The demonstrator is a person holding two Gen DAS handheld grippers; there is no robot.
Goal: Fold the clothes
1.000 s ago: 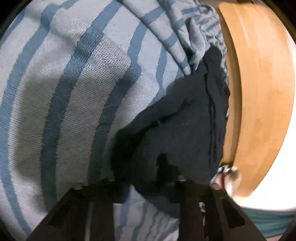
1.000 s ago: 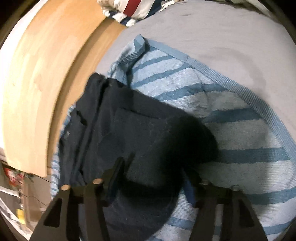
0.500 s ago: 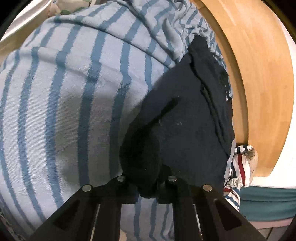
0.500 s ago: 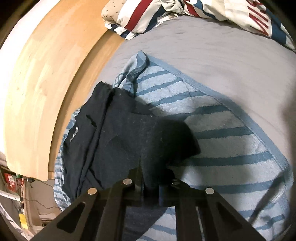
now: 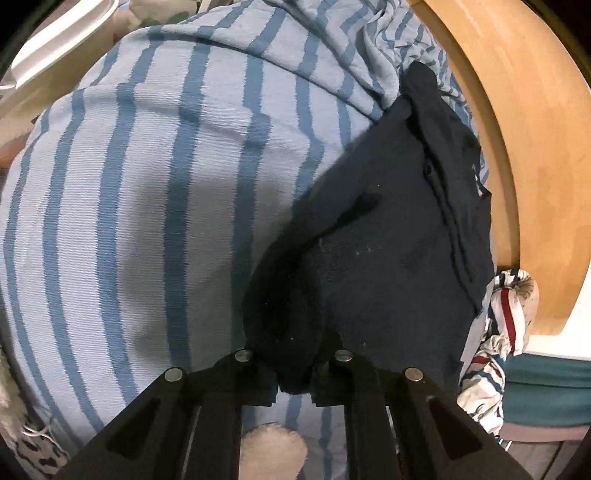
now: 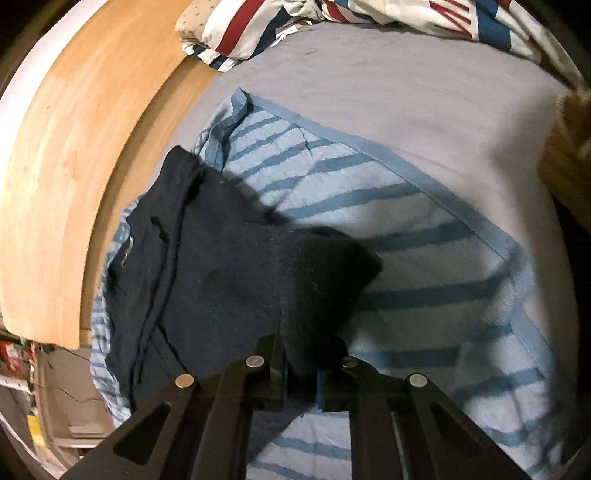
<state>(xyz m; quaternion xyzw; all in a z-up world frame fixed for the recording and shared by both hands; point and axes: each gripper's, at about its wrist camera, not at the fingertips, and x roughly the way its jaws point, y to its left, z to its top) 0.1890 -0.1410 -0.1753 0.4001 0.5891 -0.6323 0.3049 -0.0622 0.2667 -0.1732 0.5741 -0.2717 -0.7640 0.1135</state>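
The left gripper (image 5: 295,373) and right gripper (image 6: 301,373) have each just closed their fingers on a pinched fold of the dark garment (image 5: 388,258). It lies mid-frame on a striped blanket (image 6: 424,295), beside the wooden bed frame (image 6: 74,147).

A bed is carrying everything here, its grey sheet (image 6: 388,110) showing bare toward the far side. A wooden bed frame (image 6: 66,155) is running along one edge. A light blue striped blanket (image 6: 424,258) is lying spread directly on the sheet, its bound edge crossing the grey diagonally and one corner bunching up near the frame. A rumpled quilt with red, white and navy stripes (image 6: 258,29) is sitting at the far end of the sheet. A dark navy garment (image 6: 221,266) is lying on the blanket beside the frame.
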